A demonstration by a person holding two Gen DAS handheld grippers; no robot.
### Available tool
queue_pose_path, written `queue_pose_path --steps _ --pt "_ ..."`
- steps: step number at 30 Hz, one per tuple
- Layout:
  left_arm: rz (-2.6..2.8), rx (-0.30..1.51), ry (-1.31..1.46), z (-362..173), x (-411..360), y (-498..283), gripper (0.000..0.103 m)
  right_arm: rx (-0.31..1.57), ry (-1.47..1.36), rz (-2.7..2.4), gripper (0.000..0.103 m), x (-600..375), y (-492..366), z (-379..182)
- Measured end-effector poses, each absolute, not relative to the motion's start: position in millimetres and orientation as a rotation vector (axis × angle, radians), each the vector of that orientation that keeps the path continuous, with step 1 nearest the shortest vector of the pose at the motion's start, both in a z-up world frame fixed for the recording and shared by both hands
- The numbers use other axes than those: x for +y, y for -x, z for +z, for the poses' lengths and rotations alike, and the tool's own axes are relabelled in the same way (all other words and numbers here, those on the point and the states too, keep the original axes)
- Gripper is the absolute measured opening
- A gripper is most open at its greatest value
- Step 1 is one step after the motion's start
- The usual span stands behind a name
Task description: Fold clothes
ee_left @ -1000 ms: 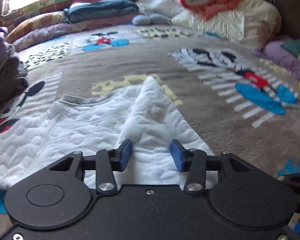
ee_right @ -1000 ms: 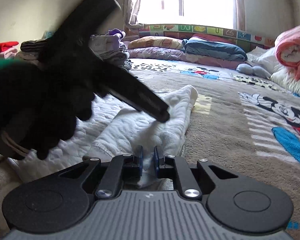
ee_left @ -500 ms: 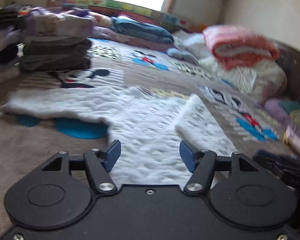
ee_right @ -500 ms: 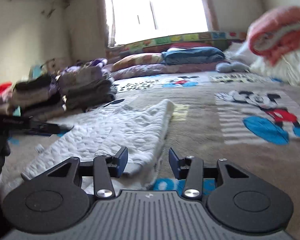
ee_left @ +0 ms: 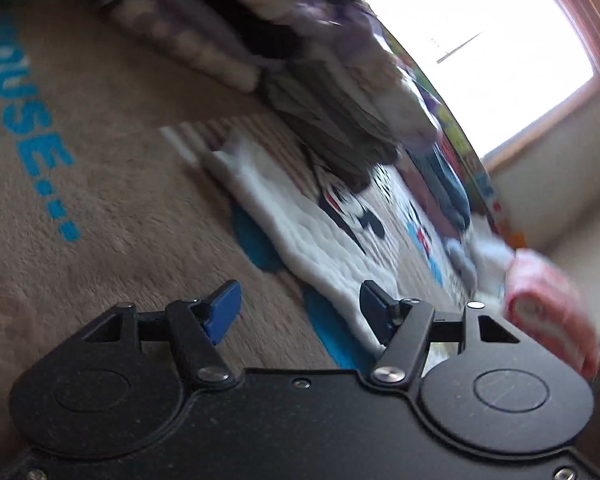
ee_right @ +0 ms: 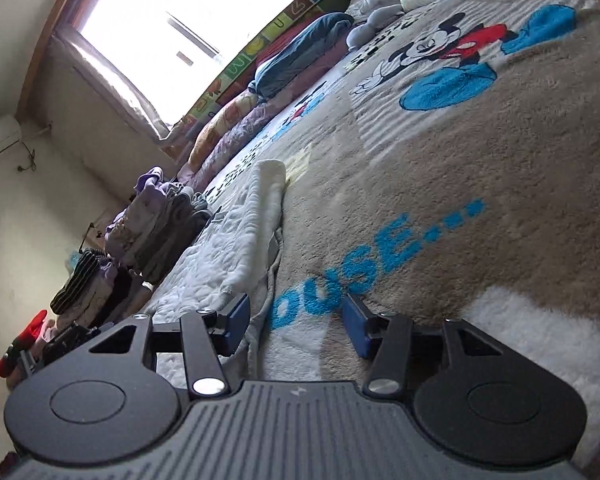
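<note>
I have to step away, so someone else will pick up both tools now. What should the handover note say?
Left hand-held gripper: open, holding nothing, low over the brown blanket beside the white quilted garment.
Right hand-held gripper: open, holding nothing, at the garment's near edge.
The garment lies flat on the blanket with one side folded over along its length. Stacks of folded clothes sit beyond it.
Done: one lengthwise fold, judging by the doubled edge.
Left: probably fold the other side in, fold it in half, then add it to the stacks. The left view is blurred, so check the far side first.
</note>
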State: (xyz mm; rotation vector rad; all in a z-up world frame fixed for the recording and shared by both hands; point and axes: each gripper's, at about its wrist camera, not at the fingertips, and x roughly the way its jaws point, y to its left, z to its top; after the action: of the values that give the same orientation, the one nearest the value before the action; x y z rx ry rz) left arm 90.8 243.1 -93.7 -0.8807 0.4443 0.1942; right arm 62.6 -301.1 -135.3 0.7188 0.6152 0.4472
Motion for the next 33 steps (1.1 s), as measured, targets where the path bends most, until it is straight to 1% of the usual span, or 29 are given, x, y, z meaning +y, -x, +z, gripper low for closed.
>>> queue_pose_path --steps 6,7,8,9,11,13,17,23,27,33 --pt "0.247 0.397 0.99 -105.1 269.9 -111.5 0.061 0.582 -0.73 0.47 0.053 -299.6 -66.8 -139.8" --pt "0.256 0.388 1.009 -107.0 274.3 -115.0 0.056 0.576 -0.727 0.474 0.053 -299.5 -67.8 -140.0" --pt "0.262 0.386 1.012 -108.9 276.8 -118.9 0.048 0.57 -0.724 0.478 0.053 -299.3 -68.7 -140.2" --pt "0.266 0.389 1.005 -110.8 277.7 -123.2 0.043 0.564 -0.716 0.483 0.053 -299.0 -69.5 -140.3" --pt "0.268 0.392 1.018 -115.1 281.5 -129.5 0.024 0.552 -0.703 0.491 0.052 -297.3 -70.8 -141.3" --pt "0.258 0.385 1.025 -114.5 282.6 -131.2 0.009 0.541 -0.693 0.496 0.052 -296.1 -72.5 -141.9" --pt "0.129 0.326 0.966 -94.0 269.7 -132.0 0.007 0.527 -0.672 0.498 0.051 -293.2 -76.7 -142.7" --pt "-0.125 0.251 0.692 -48.0 209.9 -131.9 0.007 0.518 -0.674 0.5 0.048 -293.9 -77.8 -144.0" --pt "-0.242 0.28 0.444 -38.5 152.2 -136.2 0.007 0.52 -0.676 0.499 0.048 -294.5 -77.9 -143.5" --pt "-0.325 0.37 0.122 -47.7 76.4 -139.3 0.008 0.511 -0.712 0.495 0.049 -297.6 -75.8 -139.8"
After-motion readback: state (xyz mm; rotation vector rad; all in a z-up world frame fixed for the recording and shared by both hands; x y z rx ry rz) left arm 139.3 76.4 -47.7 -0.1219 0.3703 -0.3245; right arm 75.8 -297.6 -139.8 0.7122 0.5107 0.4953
